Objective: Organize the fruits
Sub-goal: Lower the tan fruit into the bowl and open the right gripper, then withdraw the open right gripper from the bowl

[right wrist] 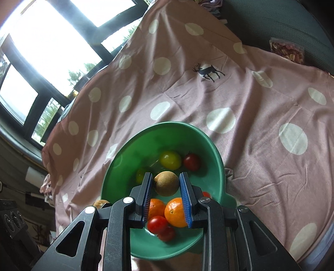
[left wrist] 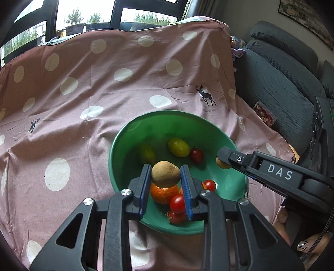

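Observation:
A green bowl (left wrist: pixel 133 146) sits on a pink polka-dot cloth. It holds yellow-green fruits (left wrist: pixel 178 147), red tomatoes (left wrist: pixel 177 203) and oranges (left wrist: pixel 163 192). My left gripper (left wrist: pixel 166 174) is shut on a brown kiwi (left wrist: pixel 165 174), held above the bowl. My right gripper (right wrist: pixel 166 183) is shut on a second brown kiwi (right wrist: pixel 166 183), also above the bowl (right wrist: pixel 117 173). In the left wrist view the right gripper (left wrist: pixel 224 159) comes in from the right with its kiwi (left wrist: pixel 221 164) partly hidden. Oranges (right wrist: pixel 175 211) and tomatoes (right wrist: pixel 157 224) lie below my right fingers.
The pink cloth (left wrist: pixel 104 104) with white dots and deer prints covers the surface. A dark sofa (left wrist: pixel 281 83) stands at the right with a snack packet (left wrist: pixel 264 114) on it. Windows (left wrist: pixel 87 14) are behind.

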The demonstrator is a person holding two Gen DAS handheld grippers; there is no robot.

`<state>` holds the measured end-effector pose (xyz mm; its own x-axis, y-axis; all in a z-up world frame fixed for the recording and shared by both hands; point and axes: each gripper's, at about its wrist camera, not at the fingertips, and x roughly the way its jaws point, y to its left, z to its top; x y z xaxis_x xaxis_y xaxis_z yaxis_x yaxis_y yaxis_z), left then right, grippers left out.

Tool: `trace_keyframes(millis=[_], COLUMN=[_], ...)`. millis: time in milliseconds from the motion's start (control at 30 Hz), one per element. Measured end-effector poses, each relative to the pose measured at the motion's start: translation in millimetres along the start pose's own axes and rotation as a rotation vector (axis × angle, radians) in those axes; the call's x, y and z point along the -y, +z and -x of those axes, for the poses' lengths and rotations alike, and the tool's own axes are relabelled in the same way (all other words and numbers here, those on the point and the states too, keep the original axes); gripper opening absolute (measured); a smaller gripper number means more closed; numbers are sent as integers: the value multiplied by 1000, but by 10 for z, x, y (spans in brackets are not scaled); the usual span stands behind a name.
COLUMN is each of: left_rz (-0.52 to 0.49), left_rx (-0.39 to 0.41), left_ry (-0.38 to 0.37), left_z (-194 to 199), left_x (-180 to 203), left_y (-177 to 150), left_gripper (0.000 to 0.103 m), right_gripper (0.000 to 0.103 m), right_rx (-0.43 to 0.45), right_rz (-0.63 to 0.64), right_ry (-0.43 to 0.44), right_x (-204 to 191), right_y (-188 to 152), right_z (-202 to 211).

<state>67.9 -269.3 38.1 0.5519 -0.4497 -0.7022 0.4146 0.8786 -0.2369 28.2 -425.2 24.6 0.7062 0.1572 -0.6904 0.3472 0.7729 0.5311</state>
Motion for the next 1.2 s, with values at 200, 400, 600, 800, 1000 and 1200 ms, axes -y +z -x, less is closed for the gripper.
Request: trace_keyframes(millis=[200, 400, 600, 800, 1000, 1200], left_rz=[7, 15, 25, 37, 45, 75], left_rx=[-45, -72, -94, -67, -23, 3], left_ry=[-28, -43, -40, -38, 39, 45], left_z=[-168, -242, -292, -154, 39, 202], left_x=[35, 39, 34, 33, -35, -123], left_y=[-8, -21, -24, -2, 39, 48], left_gripper=[28, 28, 28, 68, 88, 101], right_gripper=[28, 28, 28, 32, 61, 74], right_rx=[-14, -28, -47, -49, 2, 56], right_rz=[4, 21, 32, 27, 43, 61], right_ry=[-45, -96, -120, -99, -91, -88], right_x=[59, 62, 63, 67, 11, -39], right_y=[-11, -22, -27, -19, -15, -8], right_z=[-52, -109, -167, -153, -18, 121])
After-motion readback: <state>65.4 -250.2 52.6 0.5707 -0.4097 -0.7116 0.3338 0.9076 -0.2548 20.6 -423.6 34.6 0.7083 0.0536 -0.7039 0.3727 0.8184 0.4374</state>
